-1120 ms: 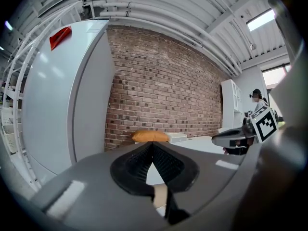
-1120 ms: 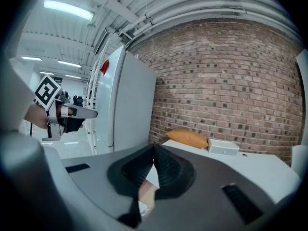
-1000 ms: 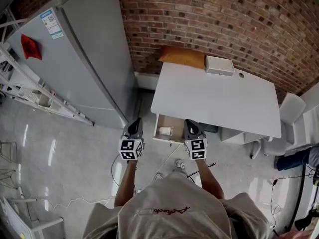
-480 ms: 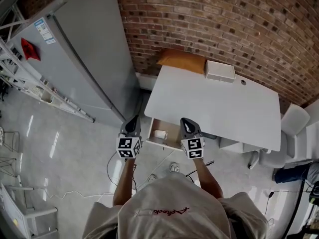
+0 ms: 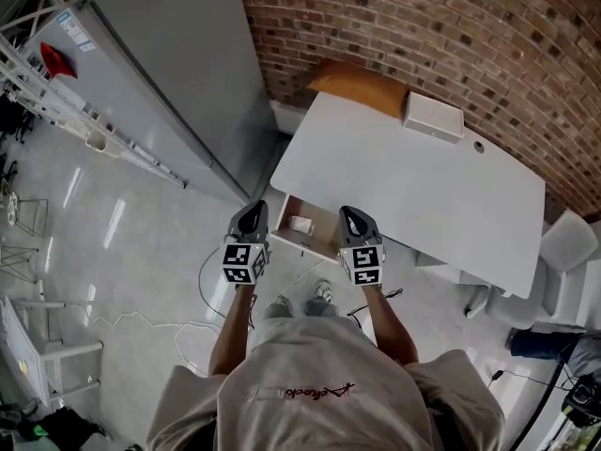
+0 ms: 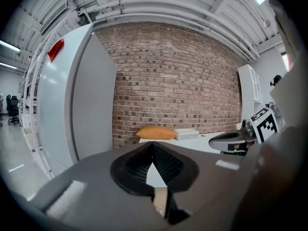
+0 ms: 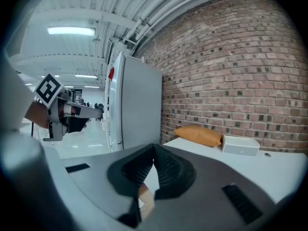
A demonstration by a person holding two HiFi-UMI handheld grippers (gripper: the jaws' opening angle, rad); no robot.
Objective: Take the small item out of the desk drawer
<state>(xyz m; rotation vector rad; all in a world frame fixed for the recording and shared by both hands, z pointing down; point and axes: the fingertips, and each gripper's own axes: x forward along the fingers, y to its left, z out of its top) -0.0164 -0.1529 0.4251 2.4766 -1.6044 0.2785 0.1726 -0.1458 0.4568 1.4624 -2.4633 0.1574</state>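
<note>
– Claws first: how are the jaws found?

– On the left claw (image 6: pixel 153 147) the ribbed pads are seen closed together at the tips, with nothing caught between them. The same is seen on the right claw (image 7: pixel 154 149): pads met, nothing held.

– Where are they held?

– In the head view they are seen side by side in front of the person. The left claw is placed just outside the left corner of the drawer (image 5: pixel 322 236), and the right claw is seen over the drawer's right end. Both are pointed toward the desk (image 5: pixel 404 181).

– And the item?

– The item (image 5: pixel 300 224) is seen lying in the open drawer, toward its left half. It is between the two claws and apart from both. It is pale and small against the tan drawer floor.

– Which way is it pointed?

– Its long axis appears to be laid roughly along the drawer's front edge, across the person's line of sight. It is too small for a pointing end to be told.

– What is seen beyond?

– The white desk top is seen above the drawer. At its far edge an orange cushion (image 5: pixel 362 87) and a white box (image 5: pixel 434 117) are set just beside each other, against the brick wall (image 5: pixel 423 17). A tall grey cabinet (image 5: pixel 169 54) is seen left of the desk, also against the wall. A ladder (image 5: pixel 113 144) is seen leaning alongside it.
</note>
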